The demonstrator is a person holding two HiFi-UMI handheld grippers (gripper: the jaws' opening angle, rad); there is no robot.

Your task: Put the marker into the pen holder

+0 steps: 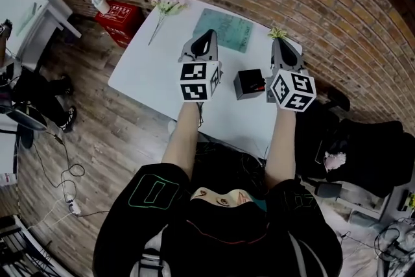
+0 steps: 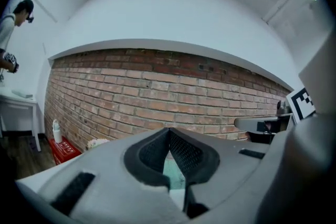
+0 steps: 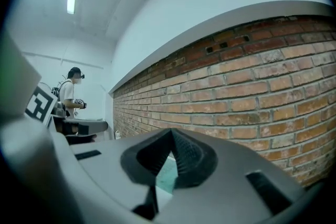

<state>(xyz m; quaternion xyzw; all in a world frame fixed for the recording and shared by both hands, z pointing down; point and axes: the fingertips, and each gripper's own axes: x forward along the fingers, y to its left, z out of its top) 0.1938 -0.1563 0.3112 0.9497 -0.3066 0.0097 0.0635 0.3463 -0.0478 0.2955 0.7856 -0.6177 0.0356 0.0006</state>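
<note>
A black pen holder (image 1: 248, 83) stands on the white table (image 1: 149, 68), between my two grippers in the head view. A small red piece shows at its right rim; I cannot tell whether it is the marker. My left gripper (image 1: 209, 34) (image 2: 169, 132) is held level above the table to the left of the holder, its jaws shut with nothing between them. My right gripper (image 1: 279, 42) (image 3: 170, 135) is level to the right of the holder, also shut and empty. Both point toward the brick wall.
A green mat (image 1: 224, 29) lies at the table's far side, with pink flowers (image 1: 167, 3) at the far left corner and a small plant (image 1: 277, 32) at the far right. A red box (image 1: 120, 19) and a white bottle (image 1: 100, 3) sit on the floor. A person (image 3: 71, 89) stands farther off.
</note>
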